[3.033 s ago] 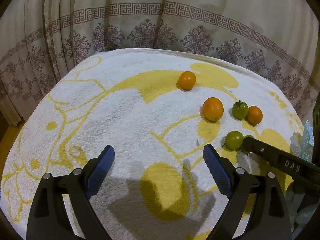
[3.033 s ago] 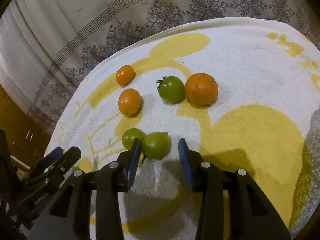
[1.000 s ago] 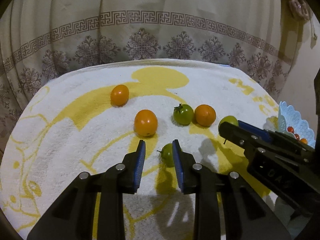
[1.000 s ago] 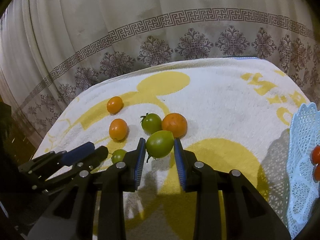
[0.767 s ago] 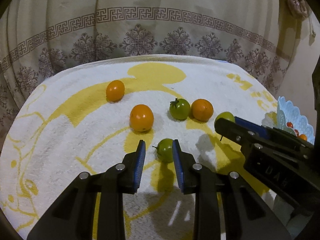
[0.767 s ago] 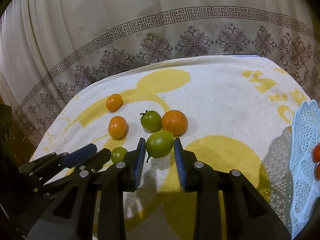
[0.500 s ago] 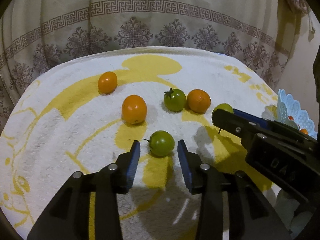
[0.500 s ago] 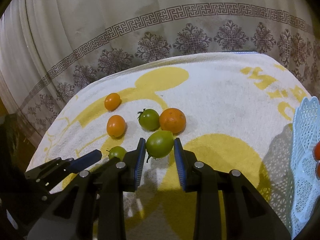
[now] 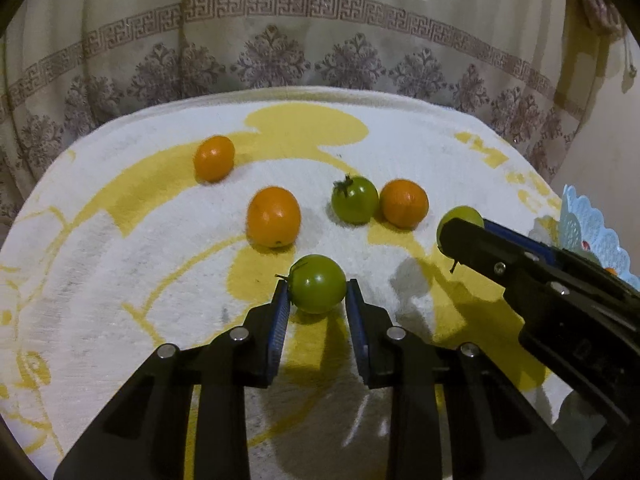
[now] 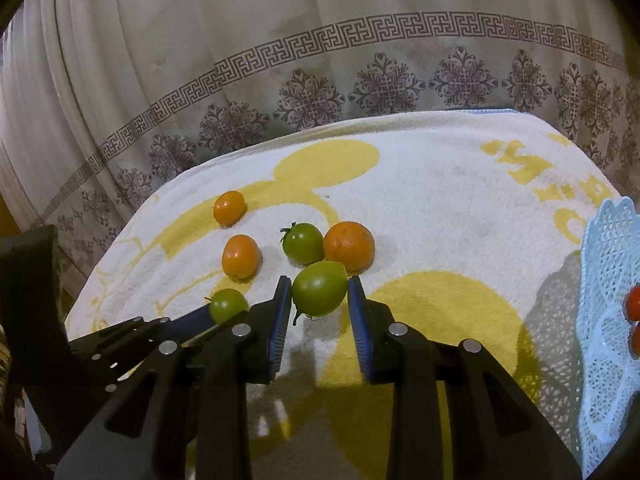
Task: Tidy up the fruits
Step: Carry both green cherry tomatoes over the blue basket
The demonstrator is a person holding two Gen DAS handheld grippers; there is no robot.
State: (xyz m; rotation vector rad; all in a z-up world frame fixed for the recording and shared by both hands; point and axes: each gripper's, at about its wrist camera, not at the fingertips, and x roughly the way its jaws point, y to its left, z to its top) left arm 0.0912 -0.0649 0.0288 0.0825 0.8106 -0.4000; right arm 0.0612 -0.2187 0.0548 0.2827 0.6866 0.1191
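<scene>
Two grippers: each clamps a tomato.
Left gripper (image 9: 316,300): pinches round green tomato (image 9: 317,283), near the yellow-and-white towel's (image 9: 120,280) front edge.
Right gripper (image 10: 320,300): grips larger pale-green tomato (image 10: 319,288), lifted, near the blue lattice basket (image 10: 604,280).

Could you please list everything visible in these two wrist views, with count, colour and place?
Round orange fruits: three, orange, on the towel's middle and far left.
Green tomato with stem: one, dark green, on the towel, touching the rightmost orange fruit.
Small green tomato: one, between the left fingers.
Large green tomato: one, pale green, gripped off the towel.
Plastic lattice basket: one, pale blue, right edge, holding small red fruits.
Terry towel: one, white and yellow, covering the surface.
Patterned curtain: cream, behind.
Left gripper: black with blue pads, closed around the small tomato.
Right gripper: same, clamping the large tomato.
</scene>
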